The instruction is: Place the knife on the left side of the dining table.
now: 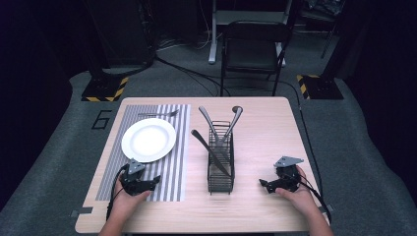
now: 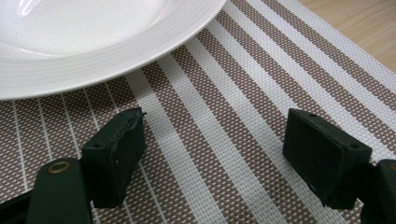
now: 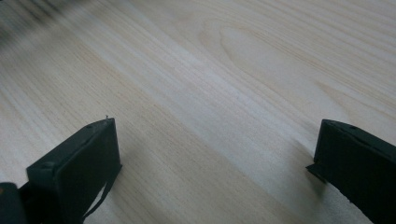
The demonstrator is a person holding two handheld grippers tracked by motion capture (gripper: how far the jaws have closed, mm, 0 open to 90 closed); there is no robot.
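A white plate (image 1: 148, 139) rests on a striped placemat (image 1: 172, 172) at the table's left, with a fork (image 1: 158, 114) lying behind it. A black wire caddy (image 1: 221, 162) stands mid-table holding a knife (image 1: 211, 152) and two spoons (image 1: 235, 118). My left gripper (image 1: 156, 181) sits open on the placemat just in front of the plate (image 2: 93, 42); its jaws stand wide apart over the stripes (image 2: 210, 140) with nothing between them. My right gripper (image 1: 264, 185) rests open on bare wood (image 3: 210, 93) to the right of the caddy, also empty.
The wooden table (image 1: 265, 128) has bare surface right of the caddy. A folding chair (image 1: 253, 49) stands beyond the far edge, with cables and stand bases on the grey floor.
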